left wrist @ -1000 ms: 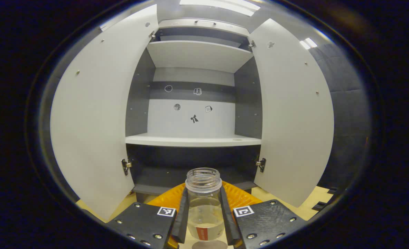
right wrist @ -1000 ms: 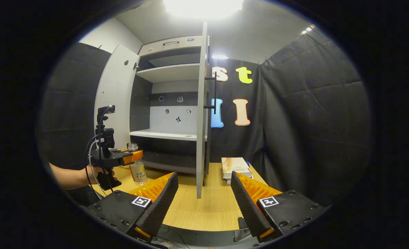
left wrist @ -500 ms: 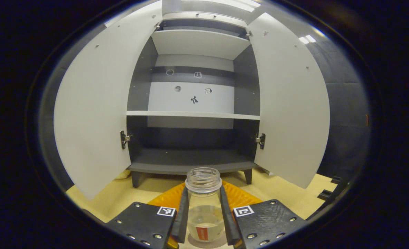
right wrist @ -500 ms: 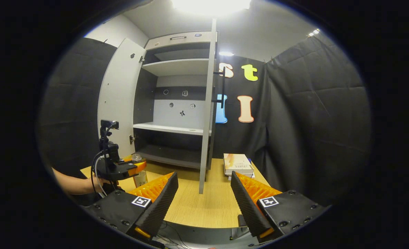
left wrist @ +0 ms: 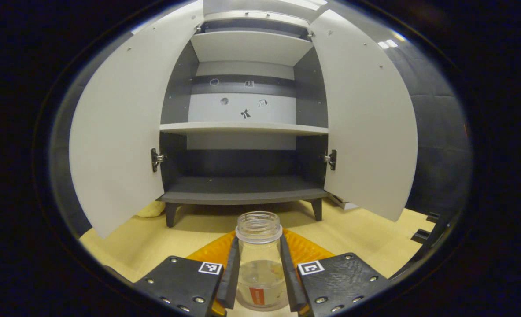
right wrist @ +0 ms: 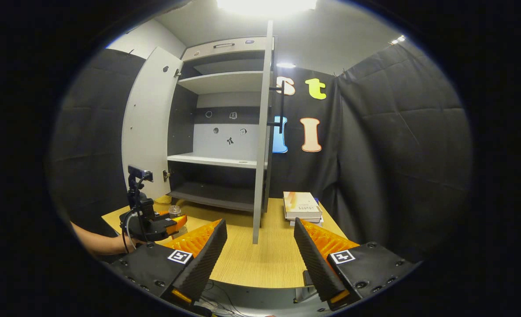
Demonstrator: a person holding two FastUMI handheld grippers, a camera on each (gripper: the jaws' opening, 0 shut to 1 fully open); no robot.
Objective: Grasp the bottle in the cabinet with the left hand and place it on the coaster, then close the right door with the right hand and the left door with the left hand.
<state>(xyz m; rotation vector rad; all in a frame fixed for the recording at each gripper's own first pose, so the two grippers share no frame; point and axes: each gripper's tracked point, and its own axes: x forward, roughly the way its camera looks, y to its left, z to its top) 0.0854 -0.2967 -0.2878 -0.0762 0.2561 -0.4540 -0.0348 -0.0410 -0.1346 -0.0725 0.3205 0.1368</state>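
Note:
A clear, capless bottle (left wrist: 259,268) with a little liquid and a red label stands upright between the fingers of my left gripper (left wrist: 259,246), which is shut on it. Its base is down at the wooden tabletop (left wrist: 357,229); what lies under it is hidden. Ahead, the cabinet (left wrist: 242,193) has its left door (left wrist: 115,132) and right door (left wrist: 366,123) swung wide. In the right gripper view, my right gripper (right wrist: 259,224) is open over the table with nothing in it. The right door (right wrist: 260,132) shows edge-on ahead. The left gripper (right wrist: 154,222) holds the bottle (right wrist: 175,210) low at the left.
A stack of books (right wrist: 302,205) lies on the table right of the right door. A yellow thing (left wrist: 150,210) sits by the cabinet's left leg. The cabinet shelves hold nothing. A forearm (right wrist: 97,240) reaches in from the left.
My left gripper has come down with the bottle to the tabletop, so the cabinet sits higher in its view. The right gripper has barely moved and stays open.

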